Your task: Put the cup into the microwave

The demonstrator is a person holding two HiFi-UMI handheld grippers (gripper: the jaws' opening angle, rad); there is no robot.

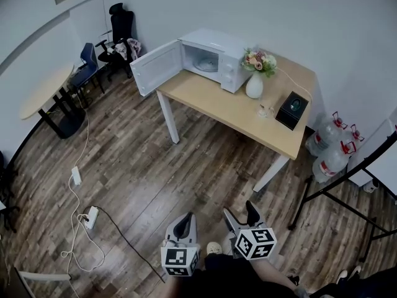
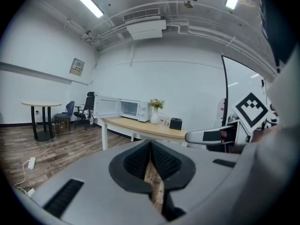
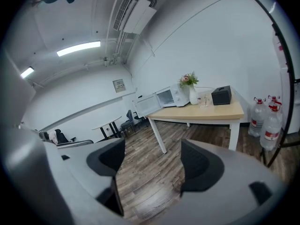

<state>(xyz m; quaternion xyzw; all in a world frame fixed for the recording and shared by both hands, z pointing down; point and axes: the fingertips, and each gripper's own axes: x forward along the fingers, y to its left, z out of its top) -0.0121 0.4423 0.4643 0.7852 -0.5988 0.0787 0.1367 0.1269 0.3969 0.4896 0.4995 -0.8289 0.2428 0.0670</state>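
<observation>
Across the upper middle of the head view: one light wooden table with white legs (image 1: 236,107), standing on a dark wood-plank floor (image 1: 155,172).

On the table, from left to right:
- White microwave oven (image 1: 226,58) at the left end, with its door (image 1: 155,67) swung wide open towards the left and the cavity exposed.
- White vase holding pink flowers (image 1: 254,85), just beside the microwave's right side.
- Small clear cup (image 1: 263,111) — the task's item — upright on the tabletop in front of the vase, between the vase and the box and outside the oven.
- Black box (image 1: 291,109), near the table's right edge.

Lower right of the table: large clear water bottles with red caps (image 1: 332,157) on the floor.
Upper left of the frame: a round pale table (image 1: 43,92), a blue chair (image 1: 87,67) and a black office chair (image 1: 121,27).
Lower left: a white power strip with trailing cables (image 1: 91,216).

Along the bottom edge of the head view we hold both tools, well apart from the table:
- Left gripper (image 1: 185,222) — its own view shows the dark ribbed jaws pressed together, nothing between them.
- Right gripper (image 1: 242,216), just beside the left one. Its own view shows the jaws spread wide, with only floor in the gap; the cup appears far off on the table.
</observation>
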